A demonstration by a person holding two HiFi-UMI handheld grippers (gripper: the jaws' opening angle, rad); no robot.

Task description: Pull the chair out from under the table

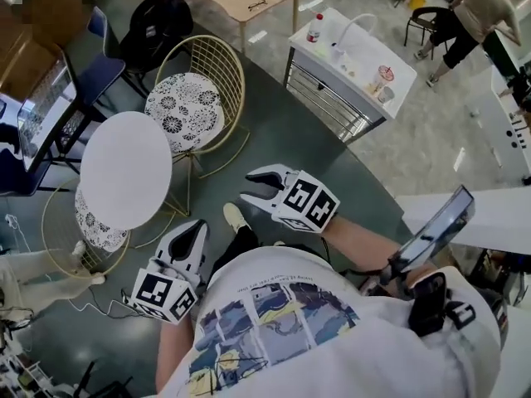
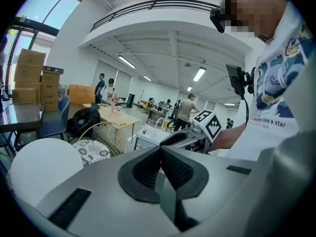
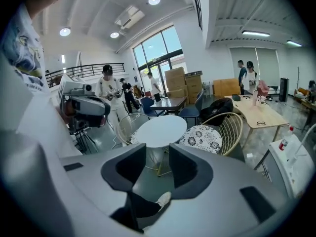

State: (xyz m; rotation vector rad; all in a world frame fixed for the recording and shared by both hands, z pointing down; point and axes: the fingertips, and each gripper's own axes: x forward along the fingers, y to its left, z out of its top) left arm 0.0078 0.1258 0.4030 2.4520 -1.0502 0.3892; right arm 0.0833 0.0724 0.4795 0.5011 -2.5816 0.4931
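Chair [image 1: 93, 224] tucked under worktop [image 1: 124, 168], tools not yet on it. Left tool [image 1: 197, 229] pressed together, right tool [image 1: 247, 186] spread, empty. We risk wire rim slipping from pads, or legs snagging worktop base.

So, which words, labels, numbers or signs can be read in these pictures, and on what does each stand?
"ture like a star": on the person's white T-shirt, left gripper view; its beginning is cut off.
Print line on the T-shirt, head view: too small to read.
Bottle label: too small to read.
Cardboard boxes: no readable print.
Square markers: patterns only, no letters.
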